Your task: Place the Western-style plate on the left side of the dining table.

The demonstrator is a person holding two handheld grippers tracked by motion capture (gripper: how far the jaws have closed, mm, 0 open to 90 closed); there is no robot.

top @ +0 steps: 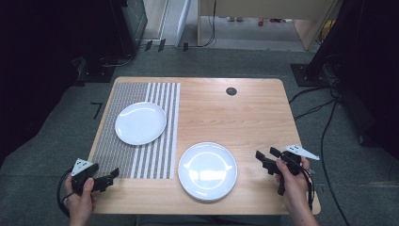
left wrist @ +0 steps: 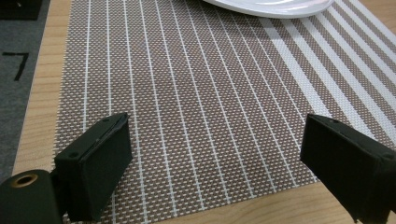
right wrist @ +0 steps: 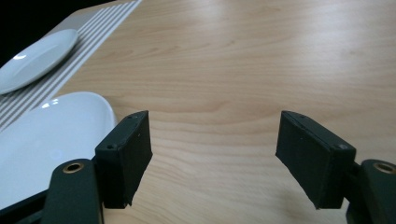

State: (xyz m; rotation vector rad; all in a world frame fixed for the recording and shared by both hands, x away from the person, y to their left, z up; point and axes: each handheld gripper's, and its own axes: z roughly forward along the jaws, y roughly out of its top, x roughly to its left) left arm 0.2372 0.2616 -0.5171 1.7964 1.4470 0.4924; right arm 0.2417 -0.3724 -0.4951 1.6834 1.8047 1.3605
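Observation:
Two white plates lie on the wooden table (top: pixel 244 117). One plate (top: pixel 140 123) rests on the striped placemat (top: pixel 136 155) at the left; the other plate (top: pixel 207 171) sits on bare wood near the front edge. My left gripper (top: pixel 114 175) hovers open at the placemat's near left corner, nothing between its jaws. My right gripper (top: pixel 266 156) is open and empty, just right of the near plate, pointing left toward it. In the right gripper view the near plate (right wrist: pixel 42 140) lies at the left, beside the left jaw. In the left gripper view the far plate's rim (left wrist: pixel 268 7) shows at the top.
A small dark round grommet (top: pixel 230 91) sits in the table's far side. Cables (top: pixel 324 122) trail over the grey carpet to the right. Dark equipment stands at the far left, and wooden furniture beyond the table.

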